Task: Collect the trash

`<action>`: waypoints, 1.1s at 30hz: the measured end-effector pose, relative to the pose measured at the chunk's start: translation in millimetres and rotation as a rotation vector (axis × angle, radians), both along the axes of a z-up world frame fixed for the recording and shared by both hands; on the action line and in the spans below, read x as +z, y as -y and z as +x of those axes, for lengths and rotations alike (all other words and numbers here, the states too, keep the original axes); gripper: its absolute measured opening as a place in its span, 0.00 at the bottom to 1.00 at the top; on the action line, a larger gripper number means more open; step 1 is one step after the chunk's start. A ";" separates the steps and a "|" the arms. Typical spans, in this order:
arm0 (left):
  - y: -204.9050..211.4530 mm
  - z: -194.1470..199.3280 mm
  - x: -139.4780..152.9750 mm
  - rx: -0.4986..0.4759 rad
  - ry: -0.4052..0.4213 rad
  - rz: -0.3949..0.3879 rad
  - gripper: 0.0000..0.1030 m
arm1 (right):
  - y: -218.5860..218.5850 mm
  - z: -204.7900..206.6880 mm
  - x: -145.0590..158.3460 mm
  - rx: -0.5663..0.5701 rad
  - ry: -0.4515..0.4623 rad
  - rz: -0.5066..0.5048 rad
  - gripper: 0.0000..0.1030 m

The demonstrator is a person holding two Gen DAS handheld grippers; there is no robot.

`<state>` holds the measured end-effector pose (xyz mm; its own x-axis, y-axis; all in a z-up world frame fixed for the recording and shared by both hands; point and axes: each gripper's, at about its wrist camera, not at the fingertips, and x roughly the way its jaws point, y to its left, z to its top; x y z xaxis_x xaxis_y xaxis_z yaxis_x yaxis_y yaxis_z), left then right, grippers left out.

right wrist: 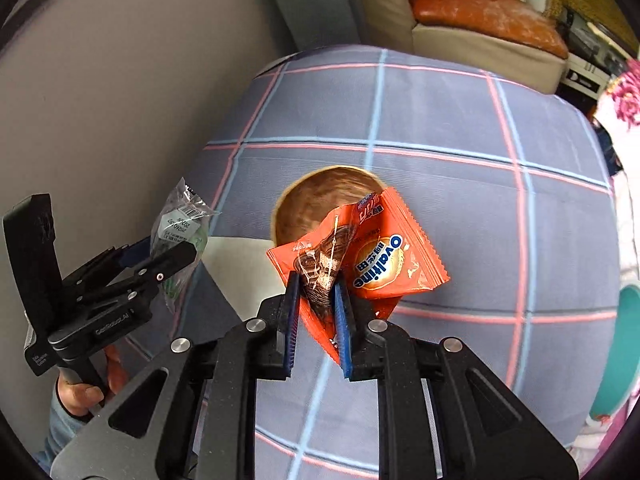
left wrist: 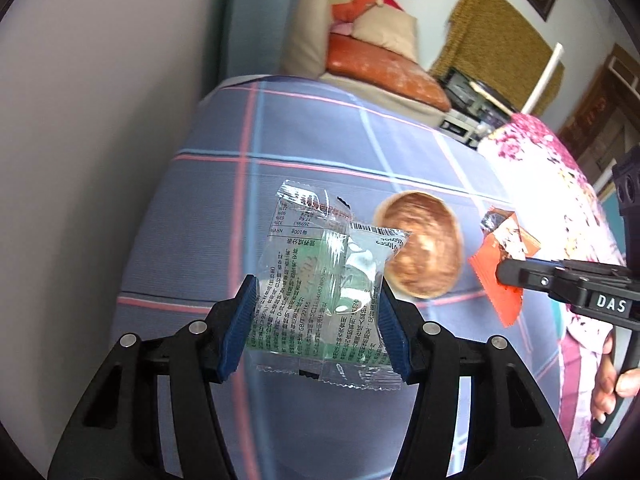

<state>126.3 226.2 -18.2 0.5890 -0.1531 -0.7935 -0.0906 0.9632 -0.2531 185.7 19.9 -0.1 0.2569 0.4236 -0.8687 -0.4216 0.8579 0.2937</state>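
Left gripper (left wrist: 316,320) clamped across clear green-printed wrapper (left wrist: 324,280), centre frame, lifted off plaid bedcover (left wrist: 304,136). Right gripper (right wrist: 316,320) pinched tight on crumpled orange Ovaline wrapper (right wrist: 384,256), centre frame, also airborne. Brown bowl (right wrist: 316,196) just behind both, upper centre; judged collection point, hence wrappers carried over it. Grip near wrapper edges judged adequate; slippage risk low.

Two wrappers were counted: one clear green-printed wrapper (left wrist: 320,292) to the left and one orange wrapper (right wrist: 384,264) to the right. One round brown bowl (left wrist: 424,244) was seen between them, farther off. Two grippers were counted, left (left wrist: 316,316) and right (right wrist: 316,312), over one checked cloth (left wrist: 304,136).
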 end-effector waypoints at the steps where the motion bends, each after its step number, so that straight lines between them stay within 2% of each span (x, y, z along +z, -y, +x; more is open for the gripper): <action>1: 6.9 -0.3 1.2 -0.013 0.000 0.001 0.57 | 8.5 -2.0 0.9 -0.012 0.000 0.006 0.15; 18: 159.8 -0.1 11.7 -0.230 -0.025 -0.001 0.57 | 168.2 -31.4 5.8 -0.227 0.041 0.116 0.15; 25: 223.8 7.9 8.2 -0.306 -0.051 -0.001 0.57 | 233.8 -45.4 2.5 -0.292 0.068 0.124 0.15; 33: 305.3 17.2 8.0 -0.429 -0.060 0.026 0.57 | 321.2 -57.0 0.9 -0.439 0.101 0.164 0.15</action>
